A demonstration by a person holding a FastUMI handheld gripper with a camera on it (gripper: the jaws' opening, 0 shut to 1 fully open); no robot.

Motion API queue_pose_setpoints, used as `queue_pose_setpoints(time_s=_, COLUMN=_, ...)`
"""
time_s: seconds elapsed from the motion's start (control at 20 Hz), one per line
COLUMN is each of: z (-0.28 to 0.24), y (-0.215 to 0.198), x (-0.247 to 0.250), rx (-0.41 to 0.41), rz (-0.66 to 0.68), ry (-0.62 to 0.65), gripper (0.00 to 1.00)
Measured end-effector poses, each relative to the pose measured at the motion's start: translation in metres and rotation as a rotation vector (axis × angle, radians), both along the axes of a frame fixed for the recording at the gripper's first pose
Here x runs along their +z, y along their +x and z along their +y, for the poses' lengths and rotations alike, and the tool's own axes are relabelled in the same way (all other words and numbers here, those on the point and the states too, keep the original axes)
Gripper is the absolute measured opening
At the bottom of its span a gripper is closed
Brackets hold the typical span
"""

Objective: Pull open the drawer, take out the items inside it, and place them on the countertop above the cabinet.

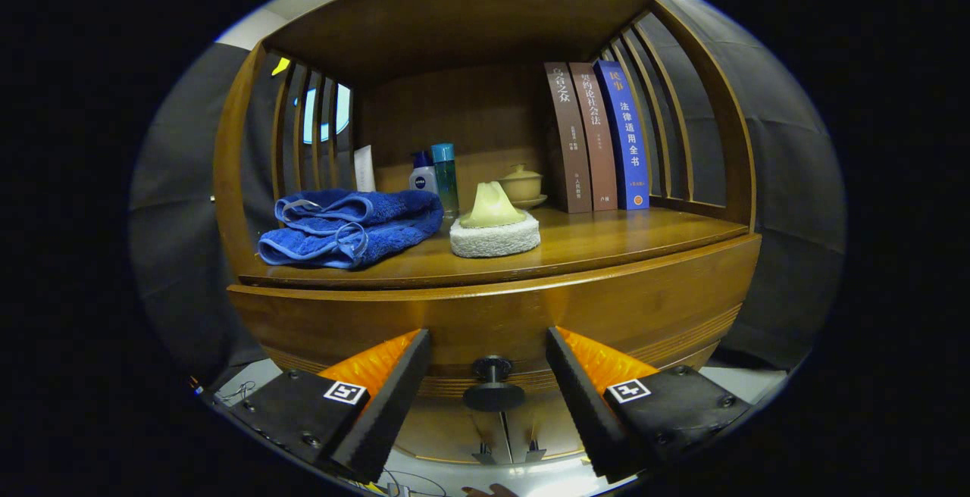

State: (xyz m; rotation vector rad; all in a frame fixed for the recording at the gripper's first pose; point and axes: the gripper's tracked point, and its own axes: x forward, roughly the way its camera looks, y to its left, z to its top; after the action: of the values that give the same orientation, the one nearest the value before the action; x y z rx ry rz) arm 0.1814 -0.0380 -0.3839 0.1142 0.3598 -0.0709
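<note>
1. The tool (489, 398) is held spread wide, nothing being pinched between its fingers.
2. The drawer (500, 323) of the wooden cabinet is seen shut, its dark round knob (492, 383) lying between the fingers, touched by neither.
3. On the desk (606, 243) above the drawer, a folded blue towel (352, 226) is laid towards the left.
4. Just beside the towel, a white sponge (495, 238) with a pale yellow piece on top is placed.
5. Behind these, two bottles (436, 175), a lidded cup (520, 183) and three upright books (599, 137) are set.
</note>
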Motion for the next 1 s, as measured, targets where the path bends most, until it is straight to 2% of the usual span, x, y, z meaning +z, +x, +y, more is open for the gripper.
queue_pose_setpoints(time_s=0.4, z=-0.002, y=0.002, x=-0.003, rx=-0.01, rz=0.0, ry=0.013, gripper=0.99)
queue_pose_setpoints(time_s=0.65, z=-0.005, y=-0.013, x=-0.008, rx=0.003, rz=0.036, ry=0.024, gripper=1.0)
queue_pose_setpoints(time_s=0.85, z=-0.006, y=-0.033, x=0.016, rx=0.01, rz=0.019, ry=0.007, gripper=1.0)
queue_pose_setpoints(time_s=1.0, z=-0.001, y=-0.039, x=0.061, rx=0.023, rz=-0.033, ry=0.015, gripper=0.99)
